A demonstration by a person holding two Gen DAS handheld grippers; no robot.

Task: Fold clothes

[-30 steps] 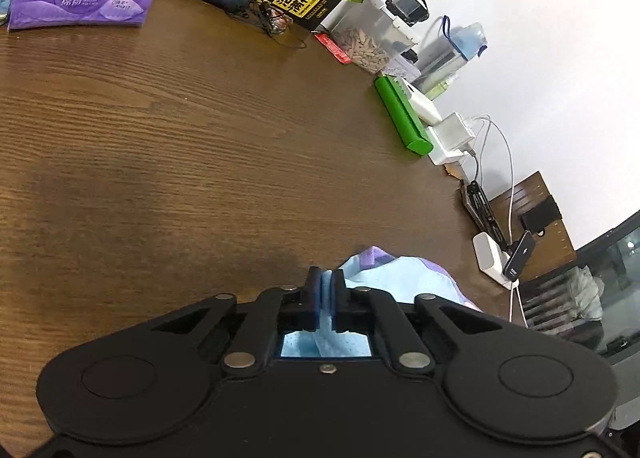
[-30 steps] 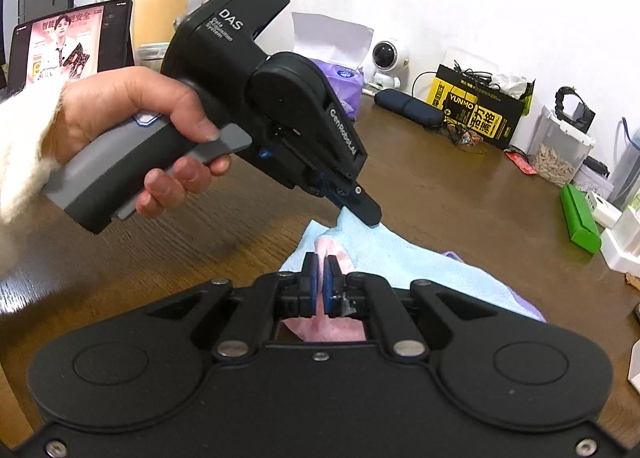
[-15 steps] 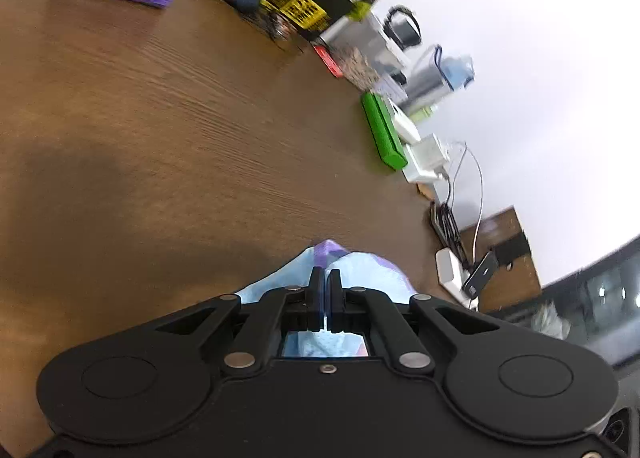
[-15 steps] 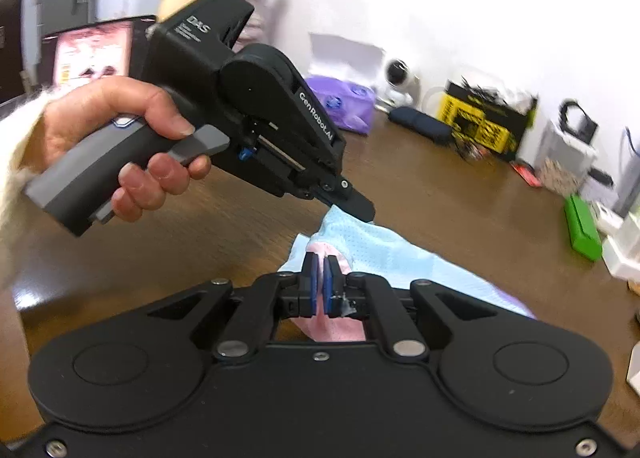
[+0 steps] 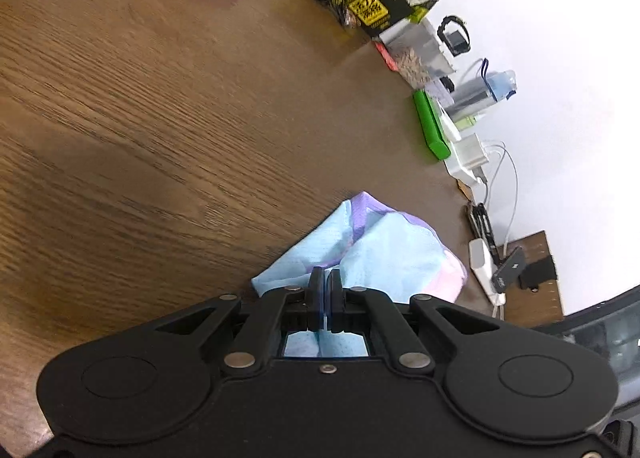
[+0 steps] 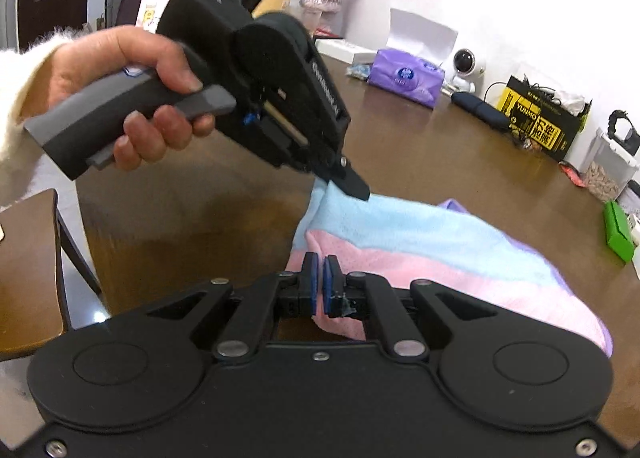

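Clothes, in the shape of one soft garment (image 6: 420, 242) banded in pale blue, pink and lilac, hang from two pairs of tongs above a round wooden counter (image 5: 160, 98). The left tongs (image 5: 325, 290) are clenched on a blue edge, and the right tongs (image 6: 319, 278) are clenched on the pink band just beside it. Compared with a second ago, the left hand (image 6: 132, 98) has lifted its edge higher, and more of the cloth now shows spread toward the counter's far side; its lower end looks to rest on the wood. That suggests the fold is being set up, with the near edge raised ready to be carried over the rest. The fabric is a fine open knit, limp and light, bunching in rounded pleats where it is pinched. The counter's grain is dark and smooth. Along its far rim sit a purple tissue pack (image 6: 404, 76), a yellow-and-black box (image 6: 540, 126) and a green case (image 5: 430, 126).
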